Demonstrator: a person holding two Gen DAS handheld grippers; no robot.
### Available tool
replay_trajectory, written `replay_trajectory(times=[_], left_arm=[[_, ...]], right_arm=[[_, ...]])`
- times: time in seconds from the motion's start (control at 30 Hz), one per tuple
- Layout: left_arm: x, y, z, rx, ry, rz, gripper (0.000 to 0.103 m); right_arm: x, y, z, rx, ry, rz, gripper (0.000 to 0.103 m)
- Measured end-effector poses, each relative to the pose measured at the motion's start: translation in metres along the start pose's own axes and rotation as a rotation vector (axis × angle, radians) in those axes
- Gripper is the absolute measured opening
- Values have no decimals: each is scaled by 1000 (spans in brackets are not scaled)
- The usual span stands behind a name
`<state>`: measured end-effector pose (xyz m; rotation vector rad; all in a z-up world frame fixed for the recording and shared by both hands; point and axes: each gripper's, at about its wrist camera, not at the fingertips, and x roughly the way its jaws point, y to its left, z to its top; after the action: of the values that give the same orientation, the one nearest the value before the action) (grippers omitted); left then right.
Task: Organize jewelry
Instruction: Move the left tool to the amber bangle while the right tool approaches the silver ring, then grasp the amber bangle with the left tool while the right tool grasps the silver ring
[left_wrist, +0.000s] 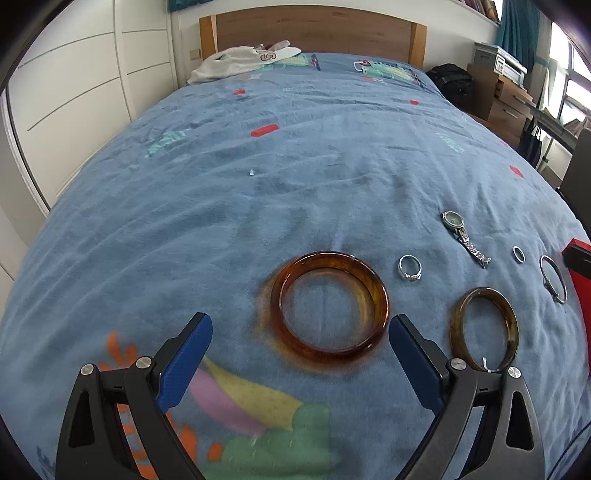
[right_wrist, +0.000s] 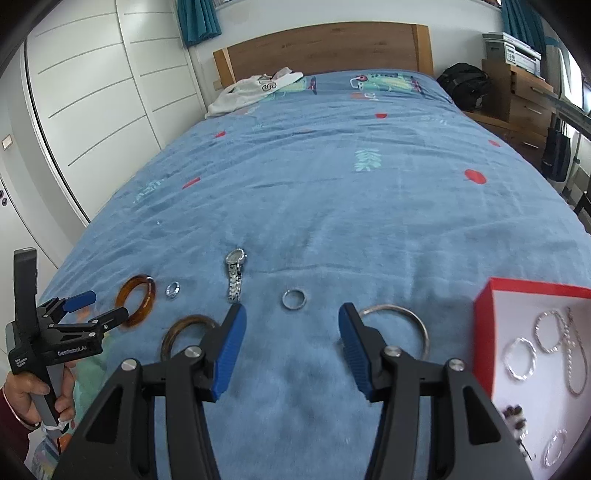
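Jewelry lies on a blue bedspread (left_wrist: 295, 177). In the left wrist view a wide amber bangle (left_wrist: 380, 291) lies just ahead of my open, empty left gripper (left_wrist: 299, 326). A thinner brown bangle (left_wrist: 511, 321), a silver ring (left_wrist: 410, 267), a watch (left_wrist: 463, 236), a small ring (left_wrist: 518, 254) and a silver hoop bangle (left_wrist: 553, 279) lie to the right. My right gripper (right_wrist: 291, 319) is open and empty, above the bedspread between the brown bangle (right_wrist: 177, 332) and the silver hoop (right_wrist: 413, 317). The small ring (right_wrist: 294, 298) lies just beyond it. My left gripper also shows there (right_wrist: 101, 306).
A red box with a white inside (right_wrist: 484, 332) stands at the right and holds several silver chains and bracelets (right_wrist: 543, 347). White clothing (right_wrist: 255, 90) lies by the wooden headboard (right_wrist: 325, 48). Wardrobe doors stand left, a desk and a black bag right.
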<state>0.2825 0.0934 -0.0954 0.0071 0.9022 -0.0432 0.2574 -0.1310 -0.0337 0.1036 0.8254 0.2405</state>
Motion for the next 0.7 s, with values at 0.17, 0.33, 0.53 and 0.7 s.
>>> replay_trajectory(times=[0.17, 0.33, 0.53, 0.7], left_arm=[[8, -4, 0, -3, 1, -25, 95], [18, -6, -1, -3, 11, -20, 95], [25, -6, -4, 2, 11, -30, 95], [29, -5, -6, -1, 3, -40, 92]], right_arm=[[25, 0, 5, 2, 33, 15, 51], [46, 2, 8, -4, 58, 24, 50], [65, 2, 7, -9, 87, 32, 50], [75, 1, 7, -19, 100, 26, 45]])
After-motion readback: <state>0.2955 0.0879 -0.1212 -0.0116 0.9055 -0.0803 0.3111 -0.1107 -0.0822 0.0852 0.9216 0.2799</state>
